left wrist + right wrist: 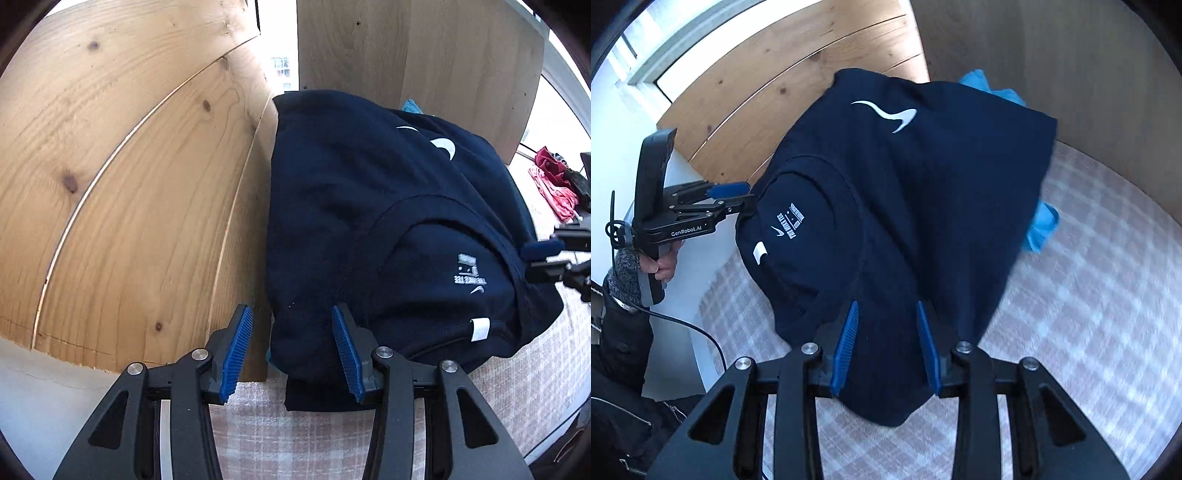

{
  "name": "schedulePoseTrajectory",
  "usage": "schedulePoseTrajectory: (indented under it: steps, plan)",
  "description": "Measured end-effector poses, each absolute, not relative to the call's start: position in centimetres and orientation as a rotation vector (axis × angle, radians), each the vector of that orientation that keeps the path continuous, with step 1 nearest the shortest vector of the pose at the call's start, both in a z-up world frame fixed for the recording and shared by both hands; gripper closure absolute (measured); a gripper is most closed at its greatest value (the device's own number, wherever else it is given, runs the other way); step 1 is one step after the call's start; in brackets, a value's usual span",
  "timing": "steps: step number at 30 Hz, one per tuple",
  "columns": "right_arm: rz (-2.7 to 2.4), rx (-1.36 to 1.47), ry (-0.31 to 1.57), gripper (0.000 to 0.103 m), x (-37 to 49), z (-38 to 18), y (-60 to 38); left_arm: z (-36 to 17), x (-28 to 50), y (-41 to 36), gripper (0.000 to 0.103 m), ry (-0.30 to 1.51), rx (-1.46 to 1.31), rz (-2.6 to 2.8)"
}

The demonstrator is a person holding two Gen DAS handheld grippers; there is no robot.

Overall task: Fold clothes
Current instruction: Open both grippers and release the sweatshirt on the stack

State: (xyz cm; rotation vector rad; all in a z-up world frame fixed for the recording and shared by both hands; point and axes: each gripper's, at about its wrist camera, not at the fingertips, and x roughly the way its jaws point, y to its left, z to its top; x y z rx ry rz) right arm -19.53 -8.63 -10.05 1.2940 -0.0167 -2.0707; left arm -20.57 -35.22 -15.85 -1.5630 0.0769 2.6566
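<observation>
In the right wrist view, the right gripper [887, 345] has its 2 fingers [846, 343] partly apart, with a bunched fold of the navy T-shirt [923, 206] filling the gap and both blue pads against the cloth. A lobe of the fabric hangs below them over the pink checked cover [1089, 295]. The left gripper [293, 354] has its fingers [238, 347] standing moderately open. A corner of the T-shirt lies between them against the right pad, while the left pad is clear of the cloth, so nothing is pinched.

The T-shirt itself is spread front-up on the checked cover, its neck label and printed collar text on the near side and the white swoosh farther off. In the right wrist view, a hand [663, 267] with a grey knitted cuff holds the left gripper's handle beside the collar. A light blue cloth [1039, 229] peeks out from under the T-shirt's far edge. Behind stand pale wooden boards [129, 166], and far right lie red and pink clothes [554, 184].
</observation>
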Motion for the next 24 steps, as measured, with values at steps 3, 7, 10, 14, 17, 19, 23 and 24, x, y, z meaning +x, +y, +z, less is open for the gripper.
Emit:
schedulePoseTrajectory:
  steps: [3, 7, 10, 14, 17, 19, 23, 24]
  plan:
    - [-2.178, 1.25, -0.075, 0.067, -16.8, -9.1, -6.7, -14.5, -19.3, -34.7, 0.06, 0.105, -1.528, 2.685]
    - [-2.236, 1.219, -0.011, 0.049, -14.0, -8.5, -8.4, -12.4, -17.2, -33.8, 0.059, 0.059, -1.439, 2.708]
    - [-2.227, 1.373, 0.019, 0.049, -13.4, -10.5, -9.1, -12.5, -16.0, -33.3, 0.056, -0.009, -1.426, 2.697]
    - [-2.231, 1.413, -0.181, 0.049, -12.5, -10.4, -7.0, -14.4, -15.3, -32.7, 0.056, 0.032, -1.519, 2.671]
    - [-2.256, 1.272, -0.326, 0.049, -13.6, -6.9, -5.7, -13.2, -15.8, -32.2, 0.056, 0.024, -1.468, 2.686]
    - [-2.367, 1.191, -0.25, 0.054, -15.2, -5.0, -6.3, -10.6, -17.4, -31.1, 0.056, 0.055, -1.362, 2.721]
    - [-2.502, 1.12, -0.17, 0.098, -20.6, -2.5, -7.0, -7.1, -23.5, -29.5, 0.056, 0.118, -1.232, 2.765]
    - [-2.49, 1.134, -0.214, 0.098, -22.3, -2.5, -6.9, -6.7, -25.3, -29.3, 0.056, 0.125, -1.22, 2.776]
